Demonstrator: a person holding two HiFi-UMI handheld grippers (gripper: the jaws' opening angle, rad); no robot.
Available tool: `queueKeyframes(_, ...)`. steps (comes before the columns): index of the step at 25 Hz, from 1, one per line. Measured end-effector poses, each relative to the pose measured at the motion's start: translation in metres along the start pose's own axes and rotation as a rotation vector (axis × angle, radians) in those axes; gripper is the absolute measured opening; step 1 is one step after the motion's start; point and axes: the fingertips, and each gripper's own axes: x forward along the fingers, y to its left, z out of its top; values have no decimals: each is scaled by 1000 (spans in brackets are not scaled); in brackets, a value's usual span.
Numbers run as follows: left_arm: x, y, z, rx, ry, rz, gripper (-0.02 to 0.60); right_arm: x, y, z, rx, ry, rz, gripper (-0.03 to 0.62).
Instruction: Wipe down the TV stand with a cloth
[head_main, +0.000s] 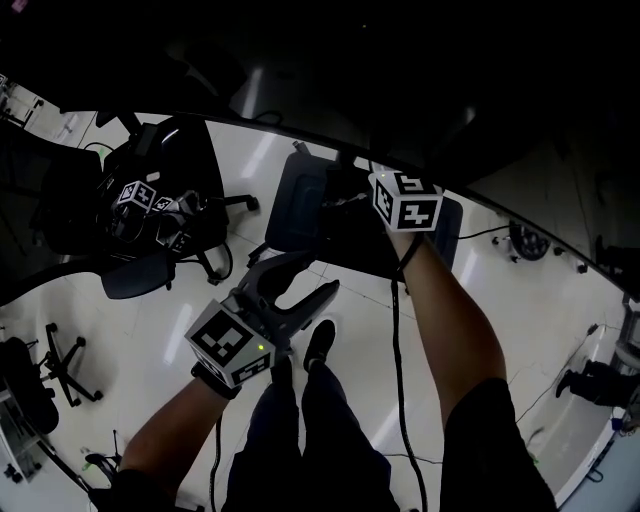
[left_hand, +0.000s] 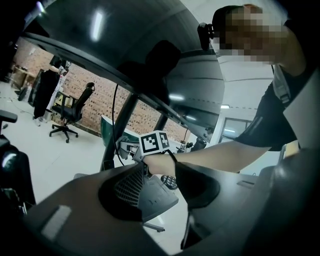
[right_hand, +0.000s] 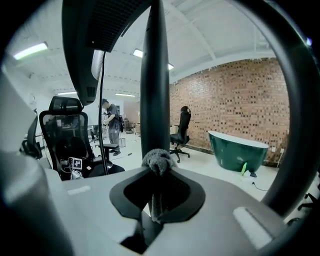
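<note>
The TV stand has a grey base plate (head_main: 298, 205) on the white floor, a dark column (right_hand: 154, 75) rising from it, and the dark screen (left_hand: 150, 50) overhead. My right gripper (head_main: 338, 195) reaches to the base of the column, shut on a grey cloth (right_hand: 159, 160) whose bunched end touches the column. The left gripper view shows the right gripper (left_hand: 127, 148) over the base plate (left_hand: 157, 197). My left gripper (head_main: 303, 277) hangs lower and nearer to me, above the floor, its jaws apart with nothing between them.
A black office chair (head_main: 150, 215) at the left carries another marked gripper. A chair base (head_main: 65, 365) and cables lie on the floor. The person's legs (head_main: 300, 420) stand below the grippers. Farther off are a green tub (right_hand: 237, 150), a chair (right_hand: 181, 130) and a standing person (right_hand: 111, 125).
</note>
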Motion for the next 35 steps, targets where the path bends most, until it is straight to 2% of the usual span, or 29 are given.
queueKeyframes(4, 2, 1, -20, 7, 33, 7, 219, 14, -2, -31, 2, 64, 59, 32)
queueKeyframes(10, 3, 8, -48, -32, 63, 19, 219, 34, 1, -82, -22, 182, 151, 32)
queueKeyframes(19, 9, 12, -61, -69, 67, 37, 219, 51, -1, -120, 1, 274, 213, 32)
queueKeyframes(23, 11, 7, -60, -37, 73, 31, 219, 33, -12, -107, -38, 237, 146, 32)
queueKeyframes(31, 15, -19, -40, 3, 40, -24, 219, -74, -49, -69, 56, 108, -22, 32)
queueKeyframes(35, 13, -41, -37, 25, 65, -63, 219, -120, -83, -52, 47, 69, -123, 32)
